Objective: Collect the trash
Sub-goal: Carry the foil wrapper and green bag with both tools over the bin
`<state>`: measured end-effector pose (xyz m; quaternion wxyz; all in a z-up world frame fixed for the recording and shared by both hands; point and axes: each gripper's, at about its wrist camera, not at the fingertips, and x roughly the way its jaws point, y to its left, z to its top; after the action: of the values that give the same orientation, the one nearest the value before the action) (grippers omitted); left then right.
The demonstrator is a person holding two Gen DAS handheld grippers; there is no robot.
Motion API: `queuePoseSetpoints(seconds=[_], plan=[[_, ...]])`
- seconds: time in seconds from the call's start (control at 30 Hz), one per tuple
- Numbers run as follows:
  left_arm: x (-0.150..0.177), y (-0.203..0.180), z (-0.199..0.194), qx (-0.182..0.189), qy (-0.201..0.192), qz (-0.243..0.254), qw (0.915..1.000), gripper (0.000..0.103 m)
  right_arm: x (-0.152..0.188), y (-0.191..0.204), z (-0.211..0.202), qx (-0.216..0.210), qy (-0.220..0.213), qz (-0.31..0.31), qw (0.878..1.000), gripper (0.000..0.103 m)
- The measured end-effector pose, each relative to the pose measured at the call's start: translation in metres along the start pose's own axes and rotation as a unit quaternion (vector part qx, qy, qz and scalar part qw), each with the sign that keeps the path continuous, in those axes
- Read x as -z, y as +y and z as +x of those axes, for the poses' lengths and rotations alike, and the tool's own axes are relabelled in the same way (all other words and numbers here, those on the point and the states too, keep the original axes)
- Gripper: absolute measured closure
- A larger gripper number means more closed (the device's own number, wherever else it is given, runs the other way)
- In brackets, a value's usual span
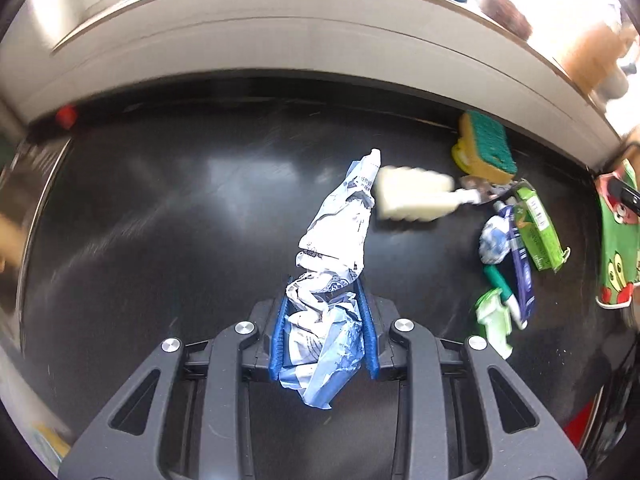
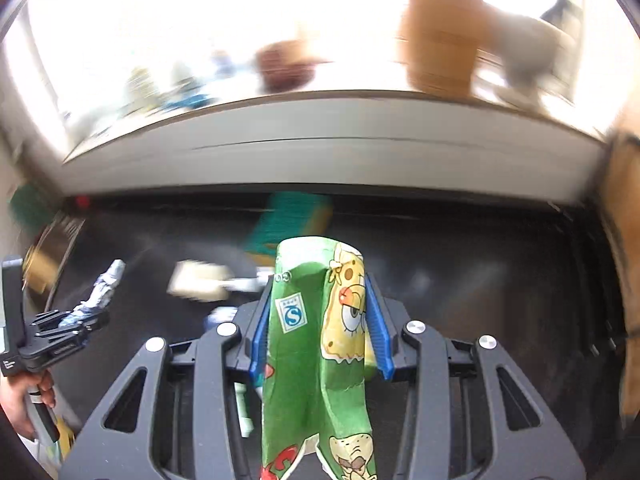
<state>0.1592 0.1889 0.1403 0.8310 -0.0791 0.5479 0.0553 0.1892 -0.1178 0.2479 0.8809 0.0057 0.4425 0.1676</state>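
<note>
Green-yellow sponge (image 1: 486,148), white brush (image 1: 412,199), black surface (image 1: 180,220)

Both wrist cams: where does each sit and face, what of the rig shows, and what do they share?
Left wrist: on the left gripper, facing forward and down at the black top; its fingers clamp a wrapper.
Right wrist: on the right gripper, facing forward over the same top; its fingers clamp a green cup; the other gripper and a hand show at left.
Shared: sponge, white brush, wrapper, cup.

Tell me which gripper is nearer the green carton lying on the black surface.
Right, probably. The right gripper, holding a green cartoon cup, appears just beside the green carton in the left view; the left gripper, clamping a crumpled wrapper, sits farther left.
</note>
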Motion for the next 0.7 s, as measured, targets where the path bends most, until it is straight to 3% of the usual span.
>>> queuePoseSetpoints(seconds=[0.1,0.2,0.3,0.4,0.5,0.6,0.7], plan=[[0.05,0.065,-0.032,-0.029,-0.012,-0.082,0.9961,0.073,-0.006,0.097,0.013,-0.075,0.017,-0.089,0.993,0.062],[0.118,0.137,-0.068,-0.07,-0.017,-0.181,0.9808,0.073,0.01,0.209,0.017,-0.16,0.044,-0.186,0.968,0.062],[0.195,0.195,-0.101,-0.105,-0.023,-0.278,0.9546,0.073,0.048,0.321,0.012,-0.241,0.083,-0.277,0.926,0.062],[0.277,0.239,-0.119,-0.128,-0.024,-0.373,0.9185,0.073,0.1,0.415,0.005,-0.296,0.123,-0.348,0.881,0.062],[0.336,0.269,-0.119,-0.134,-0.019,-0.438,0.8885,0.073,0.161,0.497,0.0,-0.327,0.154,-0.421,0.832,0.062],[0.385,0.296,-0.093,-0.13,-0.005,-0.489,0.8626,0.073,0.233,0.568,0.008,-0.337,0.183,-0.494,0.781,0.062],[0.423,0.324,-0.057,-0.124,0.0,-0.533,0.8371,0.073,0.302,0.612,0.027,-0.334,0.2,-0.541,0.746,0.062]])
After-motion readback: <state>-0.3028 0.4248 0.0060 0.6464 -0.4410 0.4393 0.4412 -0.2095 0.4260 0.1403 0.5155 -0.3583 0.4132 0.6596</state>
